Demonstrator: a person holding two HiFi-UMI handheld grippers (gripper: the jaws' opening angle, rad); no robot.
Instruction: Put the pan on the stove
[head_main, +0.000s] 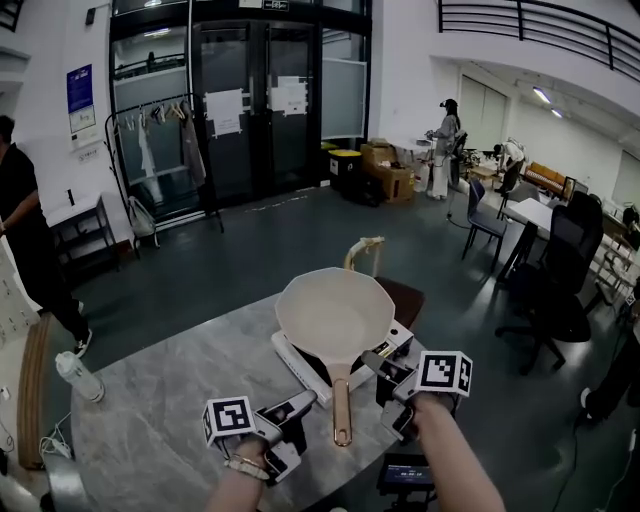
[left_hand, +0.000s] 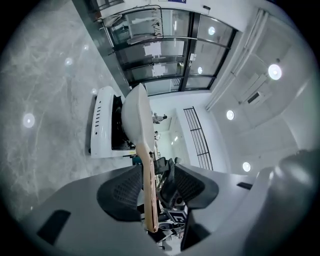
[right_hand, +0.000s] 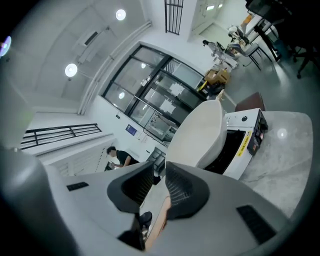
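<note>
A cream pan (head_main: 333, 312) sits on the white stove (head_main: 300, 362), and its wooden handle (head_main: 342, 410) points toward me. My left gripper (head_main: 300, 415) is just left of the handle, tips close to it. In the left gripper view the handle (left_hand: 150, 200) stands in the gap beside one pad, with clear space to the other. My right gripper (head_main: 380, 368) is just right of the handle's root, by the pan rim. In the right gripper view its jaws (right_hand: 159, 187) stand close together with a narrow gap, and the handle (right_hand: 159, 220) runs partly behind one pad.
The stove stands near the front right of a grey marble table (head_main: 180, 400). A white bottle (head_main: 78, 378) lies at the table's left edge. A brown chair (head_main: 400, 295) stands just beyond the stove. A person (head_main: 25, 230) stands far left. Black office chairs (head_main: 560, 280) are at right.
</note>
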